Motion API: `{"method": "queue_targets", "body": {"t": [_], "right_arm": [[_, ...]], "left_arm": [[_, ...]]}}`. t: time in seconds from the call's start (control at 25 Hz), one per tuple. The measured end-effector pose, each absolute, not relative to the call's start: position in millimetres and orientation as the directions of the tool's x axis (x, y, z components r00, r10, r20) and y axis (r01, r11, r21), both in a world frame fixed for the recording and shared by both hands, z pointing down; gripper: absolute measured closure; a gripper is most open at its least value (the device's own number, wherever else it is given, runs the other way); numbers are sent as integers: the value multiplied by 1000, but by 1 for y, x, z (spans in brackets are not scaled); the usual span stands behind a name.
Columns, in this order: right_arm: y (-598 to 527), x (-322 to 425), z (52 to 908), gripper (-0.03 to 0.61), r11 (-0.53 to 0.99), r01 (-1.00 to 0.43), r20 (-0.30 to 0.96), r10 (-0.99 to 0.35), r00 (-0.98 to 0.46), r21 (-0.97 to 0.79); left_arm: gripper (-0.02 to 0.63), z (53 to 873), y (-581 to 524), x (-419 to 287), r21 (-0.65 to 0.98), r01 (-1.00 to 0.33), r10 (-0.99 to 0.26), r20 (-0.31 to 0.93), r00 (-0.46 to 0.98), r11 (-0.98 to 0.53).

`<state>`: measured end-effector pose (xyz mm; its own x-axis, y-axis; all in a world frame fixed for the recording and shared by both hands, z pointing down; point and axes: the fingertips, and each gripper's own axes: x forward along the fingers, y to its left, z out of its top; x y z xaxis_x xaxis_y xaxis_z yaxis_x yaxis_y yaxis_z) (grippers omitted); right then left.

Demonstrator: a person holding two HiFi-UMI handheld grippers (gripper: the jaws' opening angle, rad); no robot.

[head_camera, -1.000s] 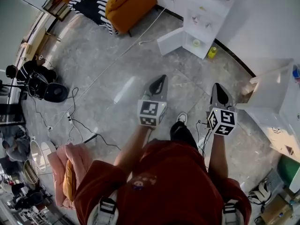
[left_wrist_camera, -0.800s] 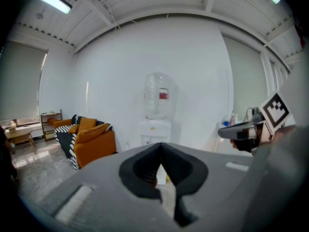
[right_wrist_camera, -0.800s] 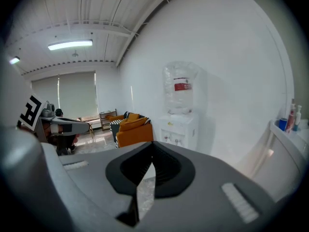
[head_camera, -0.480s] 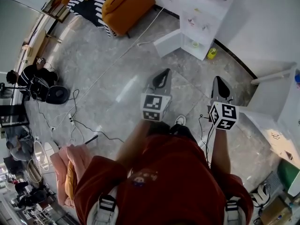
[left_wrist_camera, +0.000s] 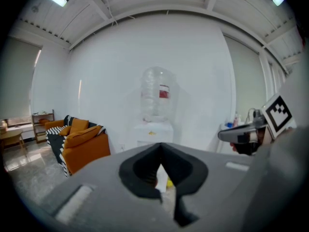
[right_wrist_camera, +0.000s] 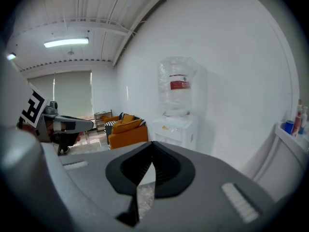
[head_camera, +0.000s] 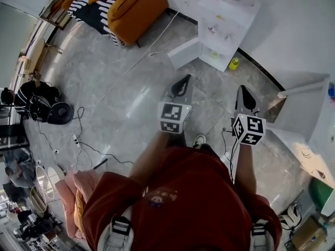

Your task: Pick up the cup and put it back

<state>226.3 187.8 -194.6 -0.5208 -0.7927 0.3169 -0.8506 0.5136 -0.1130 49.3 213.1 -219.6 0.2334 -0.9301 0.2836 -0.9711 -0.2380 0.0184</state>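
L gripper (head_camera: 182,83), R gripper (head_camera: 244,94): fingers together, empty. Red label (right_wrist_camera: 179,84) on water bottle (right_wrist_camera: 176,103), print unreadable.

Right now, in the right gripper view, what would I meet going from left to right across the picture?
left claw → orange sofa → water dispenser → bottles at the far right edge.

Both arms forward, left gripper (head_camera: 183,81) and right gripper (head_camera: 244,92) side by side, jaws together, empty.
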Motion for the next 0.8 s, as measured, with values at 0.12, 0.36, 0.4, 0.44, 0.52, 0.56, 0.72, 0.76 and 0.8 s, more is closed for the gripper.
{"method": "queue_targets", "body": {"t": [0.12,0.36,0.4,0.44,0.52,0.56,0.72,0.76,0.8], "right_arm": [[159,198,-191,578,496,-861,322,-802,-504,-110],[106,139,-196,578,442,-892,341,-827,-448,-101],[96,127,-199,578,435,-895,342,-830,-441,-98],[87,115,-202,578,430,-898,342,-833,-434,-94],[68,91,-207,578,417,-905,339,-841,-421,-89],[60,81,-209,578,408,-909,339,-846,-413,-88],[30,42,-211,578,374,-924,350,-857,-377,-79],[24,34,-212,578,367,-927,352,-861,-369,-74],[18,28,-212,578,359,-931,353,-864,-358,-67]], "left_arm": [[614,-218,180,21,21,-966,-927,279,252,-256],[614,-223,118,-36,32,-947,-907,281,315,-319],[614,-226,108,-47,30,-944,-904,279,325,-330],[614,-229,97,-58,28,-940,-901,278,334,-340],[614,-232,77,-79,28,-932,-894,277,353,-360],[614,-233,68,-89,29,-928,-889,277,364,-370],[614,-235,31,-128,44,-915,-876,275,397,-401],[614,-234,23,-136,45,-912,-873,276,403,-407],[614,-234,15,-143,46,-909,-869,276,410,-414]]}}
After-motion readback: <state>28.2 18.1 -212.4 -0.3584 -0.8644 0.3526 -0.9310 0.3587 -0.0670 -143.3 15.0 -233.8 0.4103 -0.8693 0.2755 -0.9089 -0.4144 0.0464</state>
